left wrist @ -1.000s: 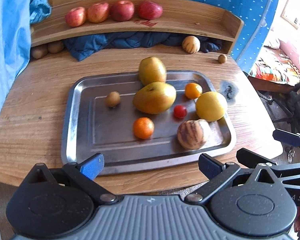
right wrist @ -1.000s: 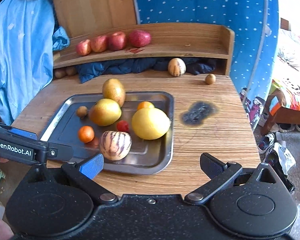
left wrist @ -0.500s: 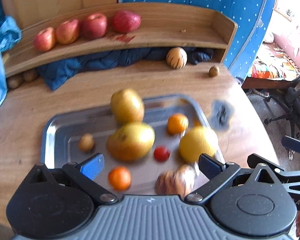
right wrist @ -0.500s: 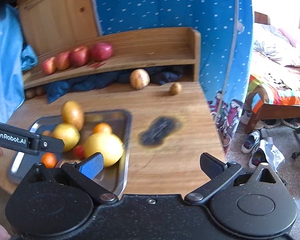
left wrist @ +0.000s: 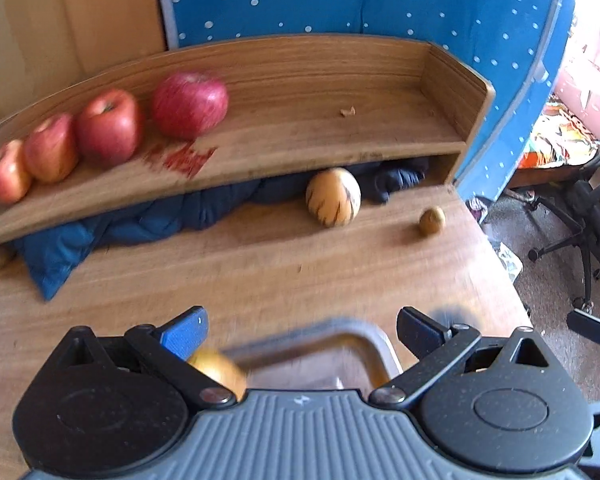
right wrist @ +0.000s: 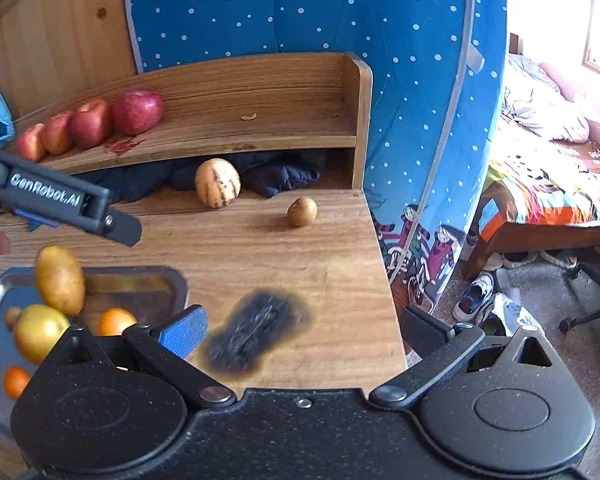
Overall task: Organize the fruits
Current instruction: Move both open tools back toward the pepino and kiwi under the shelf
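Both the left gripper (left wrist: 300, 326) and right gripper (right wrist: 302, 326) gape empty above the table (right wrist: 300, 256)

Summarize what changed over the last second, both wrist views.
Both grippers advanced over the table toward the shelf: the tray slid to the bottom of each view, the striped melon grew nearer. The left gripper and right gripper stayed open, nothing grasped. Apples and fruit unmoved.
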Available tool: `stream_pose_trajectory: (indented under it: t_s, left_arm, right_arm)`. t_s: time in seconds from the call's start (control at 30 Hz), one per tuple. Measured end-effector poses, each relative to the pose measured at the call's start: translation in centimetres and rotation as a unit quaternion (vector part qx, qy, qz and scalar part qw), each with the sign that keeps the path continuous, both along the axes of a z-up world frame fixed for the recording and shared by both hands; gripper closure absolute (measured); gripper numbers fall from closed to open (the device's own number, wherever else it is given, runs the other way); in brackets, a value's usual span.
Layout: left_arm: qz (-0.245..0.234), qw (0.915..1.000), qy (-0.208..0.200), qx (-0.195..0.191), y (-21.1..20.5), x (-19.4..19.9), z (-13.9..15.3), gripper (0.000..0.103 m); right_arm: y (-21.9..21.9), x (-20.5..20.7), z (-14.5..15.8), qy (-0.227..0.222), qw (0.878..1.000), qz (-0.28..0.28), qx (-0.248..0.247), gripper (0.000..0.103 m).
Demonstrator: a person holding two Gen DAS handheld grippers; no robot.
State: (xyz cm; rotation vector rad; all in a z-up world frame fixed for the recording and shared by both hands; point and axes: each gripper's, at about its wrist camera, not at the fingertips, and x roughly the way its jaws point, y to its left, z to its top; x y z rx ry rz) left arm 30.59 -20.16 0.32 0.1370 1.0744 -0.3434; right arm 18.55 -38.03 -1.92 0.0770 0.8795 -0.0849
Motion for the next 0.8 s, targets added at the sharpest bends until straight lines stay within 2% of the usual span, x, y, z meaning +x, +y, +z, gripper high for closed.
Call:
stream_pose_trajectory:
  t_s: [0.17,0.37,0.8]
  left_arm:
    - [-0.006,1.0,0.0,-0.002,-1.2,3.1,-1.1,0.001]
    - [-0.014,0.9999,-0.001,0.006,-2.3,5.7,-2.3,0.001]
    - [-0.03,0.9993,0.012,0.019,-3.8,9.2,-5.1,0.001]
  right_arm:
    - [-1.2,3.0,-0.1,-0.004,1.0,0.01,-0.011,0.001]
    - [-2.3,6.0,-0.6,0.006,1.0,0.009,-0.003,0.001]
    - [-1.4,10.9,-3.5,0.041,0.999,0.031,-0.004,0.001]
